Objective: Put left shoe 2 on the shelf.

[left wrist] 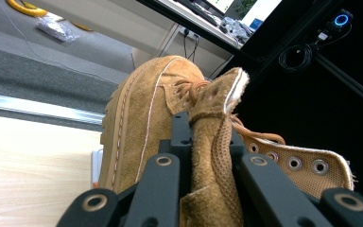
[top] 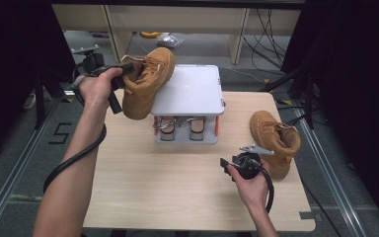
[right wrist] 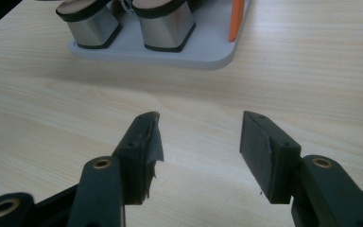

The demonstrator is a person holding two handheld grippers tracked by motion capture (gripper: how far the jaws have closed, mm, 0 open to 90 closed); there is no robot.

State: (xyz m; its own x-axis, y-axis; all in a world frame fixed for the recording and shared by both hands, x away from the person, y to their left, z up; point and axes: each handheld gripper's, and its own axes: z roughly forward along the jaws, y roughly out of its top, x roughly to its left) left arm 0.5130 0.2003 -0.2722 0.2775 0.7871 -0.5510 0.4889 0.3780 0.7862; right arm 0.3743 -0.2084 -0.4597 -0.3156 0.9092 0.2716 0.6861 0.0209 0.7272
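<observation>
— Overhead camera position?
— High, on the person's side, facing forward and down; it takes in the whole table (top: 197,197), with the shoe rack (top: 187,106) toward twelve o'clock.
— Left gripper view?
— Very near, looking along its jaws at a lifted boot (left wrist: 170,118), which the high view shows at eleven o'clock.
— Right gripper view?
— Low over the tabletop, facing twelve o'clock; it shares the rack's base (right wrist: 170,56) with the high view.
</observation>
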